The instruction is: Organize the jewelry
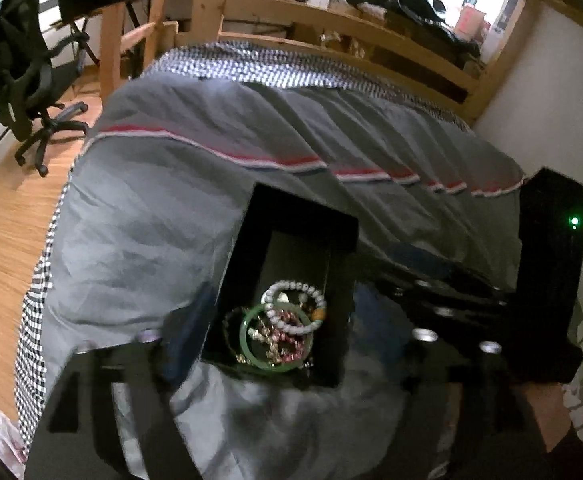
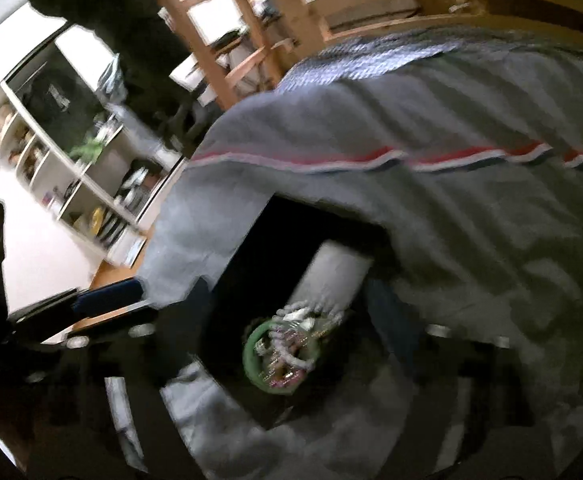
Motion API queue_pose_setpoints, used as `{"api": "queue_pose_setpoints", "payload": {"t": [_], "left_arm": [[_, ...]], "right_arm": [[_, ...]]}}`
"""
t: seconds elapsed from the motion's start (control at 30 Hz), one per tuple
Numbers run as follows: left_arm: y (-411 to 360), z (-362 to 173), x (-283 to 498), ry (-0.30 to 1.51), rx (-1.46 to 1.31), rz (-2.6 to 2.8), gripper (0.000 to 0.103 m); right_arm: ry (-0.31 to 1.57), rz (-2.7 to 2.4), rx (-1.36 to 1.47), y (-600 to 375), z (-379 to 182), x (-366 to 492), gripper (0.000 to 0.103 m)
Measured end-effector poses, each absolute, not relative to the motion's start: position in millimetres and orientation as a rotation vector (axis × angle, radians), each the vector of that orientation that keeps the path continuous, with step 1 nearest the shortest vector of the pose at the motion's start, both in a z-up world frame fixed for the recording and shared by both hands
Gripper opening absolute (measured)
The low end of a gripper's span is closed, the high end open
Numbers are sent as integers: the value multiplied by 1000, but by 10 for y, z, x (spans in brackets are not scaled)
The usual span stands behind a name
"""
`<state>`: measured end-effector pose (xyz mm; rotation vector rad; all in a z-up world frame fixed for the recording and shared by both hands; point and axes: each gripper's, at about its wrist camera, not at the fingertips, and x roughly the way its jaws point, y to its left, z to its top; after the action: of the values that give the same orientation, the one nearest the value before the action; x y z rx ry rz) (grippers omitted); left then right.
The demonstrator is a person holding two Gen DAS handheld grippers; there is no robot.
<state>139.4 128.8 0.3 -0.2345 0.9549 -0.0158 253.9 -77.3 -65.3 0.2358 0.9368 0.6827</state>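
Black jewelry box (image 1: 291, 240) sits on grey bedspread (image 1: 171, 208), dead ahead between my left tool (image 1: 287, 364) fingers, which stand apart either side of it. Inside, at near end: green bangle (image 1: 247, 344), white bead bracelet (image 1: 291, 308), pink bead strands tangled together. My right tool (image 2: 291, 344) view blurred; same box ahead, fingers look spread.

- Bed (image 1: 163, 208): grey cover with a red-and-white stripe across it.
- Black box (image 1: 251, 248): on the cover, near the bed's near edge.
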Motion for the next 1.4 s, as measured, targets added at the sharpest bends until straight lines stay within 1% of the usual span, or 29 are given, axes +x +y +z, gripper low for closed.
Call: {"api": "queue_pose_setpoints", "payload": {"t": [0.07, 0.17, 0.33, 0.47, 0.57, 0.73, 0.8, 0.83, 0.87, 0.9, 0.93, 0.97, 1.0, 1.03, 1.07, 1.13, 1.2, 1.3, 1.37, 1.4], "left_arm": [[1281, 33, 1381, 928, -234, 0, 94], [1236, 62, 1380, 899, -231, -13, 96], [1043, 34, 1391, 884, -238, -96, 97], [709, -51, 1417, 886, -197, -166, 97], [372, -151, 1433, 892, -123, -223, 97], [-276, -363, 1404, 901, 29, -348, 97], [-499, -450, 1388, 901, 84, -393, 97], [-647, -516, 1388, 907, 117, -425, 97], [-748, -569, 1394, 914, 137, -446, 96], [-899, -660, 1411, 928, 167, -481, 91], [-986, -727, 1426, 941, 180, -510, 86], [-1096, -813, 1459, 965, 191, -548, 72], [-1180, -876, 1486, 980, 193, -572, 64], [-1287, -965, 1532, 996, 190, -603, 64], [-1369, -1029, 1565, 998, 190, -620, 64], [-1489, -1154, 1642, 998, 196, -636, 63], [-1562, -1297, 1755, 1011, 201, -635, 64], [-1576, -1599, 1998, 1063, 144, -603, 63], [-1551, -1662, 2074, 1055, 98, -615, 64], [-1536, -1659, 2103, 1043, 80, -620, 64]], "right_arm": [[928, 609, 217, -912, -618, 2580, 94], [885, 520, 156, -1175, -508, 2607, 98], [805, 434, 18, -1695, -270, 2492, 99], [770, 374, -62, -2148, -164, 2384, 99], [785, 335, -49, -2532, -206, 2336, 99], [832, 353, 32, -2882, -382, 2319, 99], [866, 375, 76, -2968, -512, 2349, 92], [898, 386, 95, -3002, -599, 2386, 75], [941, 397, 121, -3042, -706, 2434, 61], [972, 411, 145, -3069, -802, 2465, 57], [997, 428, 170, -3084, -886, 2494, 50], [1021, 449, 196, -3091, -962, 2515, 46], [1065, 481, 245, -3125, -1099, 2566, 46], [1094, 500, 279, -3147, -1201, 2609, 46], [1116, 511, 305, -3155, -1298, 2636, 41], [1172, 495, 332, -3173, -1503, 2738, 39], [1204, 479, 343, -3190, -1640, 2809, 38], [1220, 480, 363, -3195, -1771, 2879, 31], [1219, 474, 366, -3190, -1829, 2898, 17], [1218, 479, 381, -3198, -1859, 2909, 12]]}}
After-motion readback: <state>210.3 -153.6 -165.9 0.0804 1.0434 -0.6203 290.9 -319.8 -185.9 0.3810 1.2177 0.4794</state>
